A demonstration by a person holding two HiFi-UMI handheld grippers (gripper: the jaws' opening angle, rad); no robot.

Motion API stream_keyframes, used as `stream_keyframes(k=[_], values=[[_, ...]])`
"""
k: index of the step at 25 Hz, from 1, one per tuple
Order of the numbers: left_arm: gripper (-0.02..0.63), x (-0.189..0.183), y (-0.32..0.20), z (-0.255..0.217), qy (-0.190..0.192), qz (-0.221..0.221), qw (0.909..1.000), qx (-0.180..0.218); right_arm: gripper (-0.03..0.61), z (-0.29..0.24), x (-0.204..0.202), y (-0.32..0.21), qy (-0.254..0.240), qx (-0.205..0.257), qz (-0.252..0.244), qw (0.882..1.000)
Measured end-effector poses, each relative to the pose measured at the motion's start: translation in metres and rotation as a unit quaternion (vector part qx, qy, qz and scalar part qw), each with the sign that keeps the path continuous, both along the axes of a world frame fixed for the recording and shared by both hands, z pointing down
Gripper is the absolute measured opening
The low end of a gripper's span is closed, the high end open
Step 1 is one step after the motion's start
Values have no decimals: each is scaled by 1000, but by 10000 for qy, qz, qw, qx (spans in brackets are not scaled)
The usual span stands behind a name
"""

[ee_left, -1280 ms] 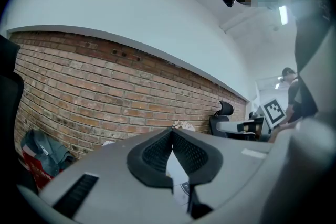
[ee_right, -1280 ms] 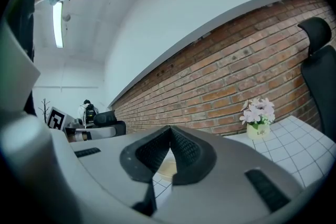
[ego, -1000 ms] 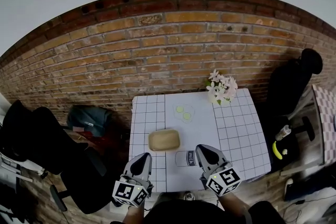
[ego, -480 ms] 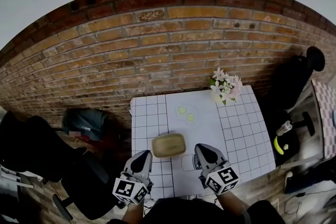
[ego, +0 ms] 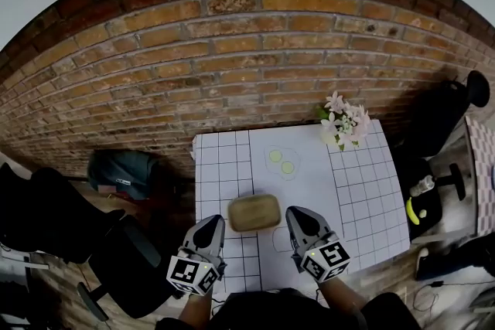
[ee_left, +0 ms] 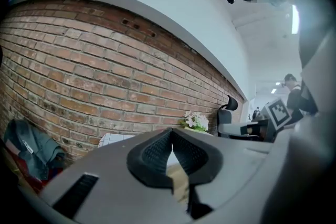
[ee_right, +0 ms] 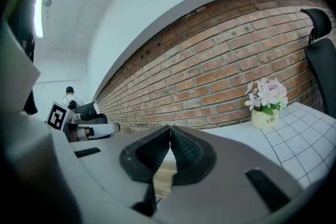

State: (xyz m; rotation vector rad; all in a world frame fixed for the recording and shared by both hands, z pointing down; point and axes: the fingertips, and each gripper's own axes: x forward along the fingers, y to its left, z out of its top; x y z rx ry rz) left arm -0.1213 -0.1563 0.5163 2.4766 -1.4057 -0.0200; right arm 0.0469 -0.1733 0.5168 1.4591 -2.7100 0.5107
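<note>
plainly, both grippers are hovering over the near edge of a white table [ego: 363, 189] that is showing a grid of squares along its sides. the left gripper [ego: 209, 223] is holding its jaws pressed together at the tips, with nothing caught between them. the right gripper [ego: 297, 214] is doing the same, closed and gripping nothing. a tan wooden tray [ego: 254, 212] is lying on the table between the two grippers, just ahead of their tips, and in each gripper view a strip of it is showing through the slot under the closed jaws. a pale cup [ego: 281, 240] is sitting just beside the right gripper, on its inner side. farther back, a plate [ego: 281, 163] with two green slices is resting mid-table, and a small pot of pink flowers [ego: 346, 120] is standing at the far right corner, near a red brick wall [ego: 232, 66] that is running behind the table under a white wall above. black office chairs [ego: 46, 212] are standing on either side of the table, and a grey bag [ego: 124, 170] is lying on the floor at the foot of the bricks on the left.
</note>
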Motion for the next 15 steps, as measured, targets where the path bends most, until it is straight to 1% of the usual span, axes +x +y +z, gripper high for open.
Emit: stream_keyframes(k=[6, 15], values=[[11, -4, -12, 24, 20, -39, 9995, -317, 5, 27, -4, -11, 12, -270, 9, 9996], [12, -4, -21, 61, 179, 74, 9964, -825, 6, 66, -8, -24, -31, -753, 29, 9972]])
